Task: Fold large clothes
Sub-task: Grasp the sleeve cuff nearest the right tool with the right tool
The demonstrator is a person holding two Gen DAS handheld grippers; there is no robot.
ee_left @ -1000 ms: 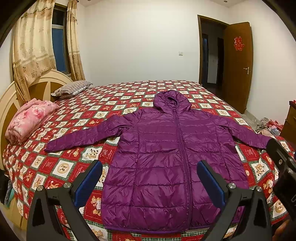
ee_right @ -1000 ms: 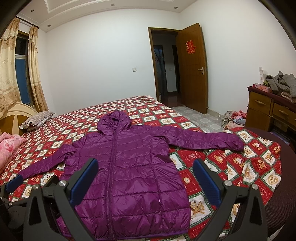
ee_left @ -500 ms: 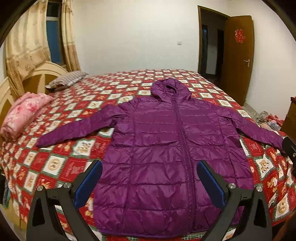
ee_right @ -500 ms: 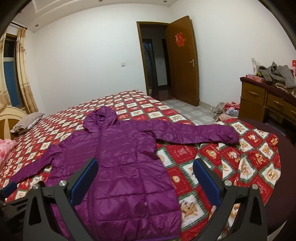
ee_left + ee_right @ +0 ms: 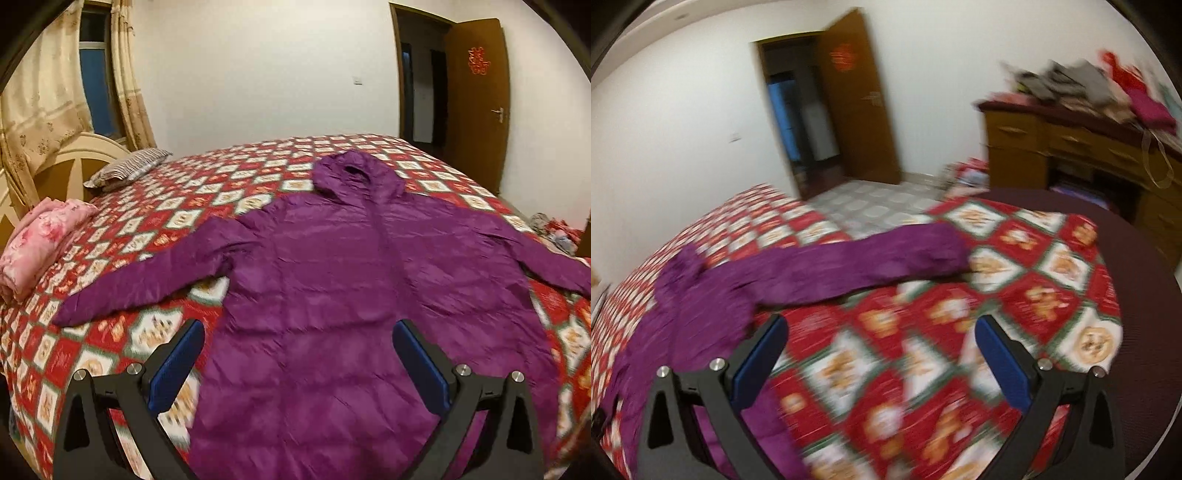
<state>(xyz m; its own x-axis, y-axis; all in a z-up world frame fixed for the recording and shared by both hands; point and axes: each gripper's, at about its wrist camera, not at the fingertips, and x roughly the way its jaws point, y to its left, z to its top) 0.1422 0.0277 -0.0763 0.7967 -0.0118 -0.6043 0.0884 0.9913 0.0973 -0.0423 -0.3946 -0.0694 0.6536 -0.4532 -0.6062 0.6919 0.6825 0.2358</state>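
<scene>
Purple hooded jacket [image 5: 343, 295] lying flat and face up on a bed [image 5: 155, 229] covered with a red, white and green patterned quilt. Its hood points toward the far wall, and both sleeves are spread out to the sides.

From the left wrist view, the left gripper [image 5: 297, 363] hovers above the lower half of the jacket with its jaws spread wide apart and nothing between them. A folded pink blanket [image 5: 35, 242] rests near the headboard at the left edge, with a striped pillow [image 5: 127, 171] beyond it. Cream curtains [image 5: 44, 107] hang beside a window, and a brown door [image 5: 476, 107] stands open at the far right.

The right wrist view is blurred. The right gripper [image 5: 879, 365] hangs over bare quilt just beside the jacket's body, jaws wide apart and holding nothing. One sleeve [image 5: 864, 264] stretches across the quilt ahead of it, toward the corner of the bed. A wooden desk [image 5: 1071, 147] piled with clothes stands against the wall at the right.
</scene>
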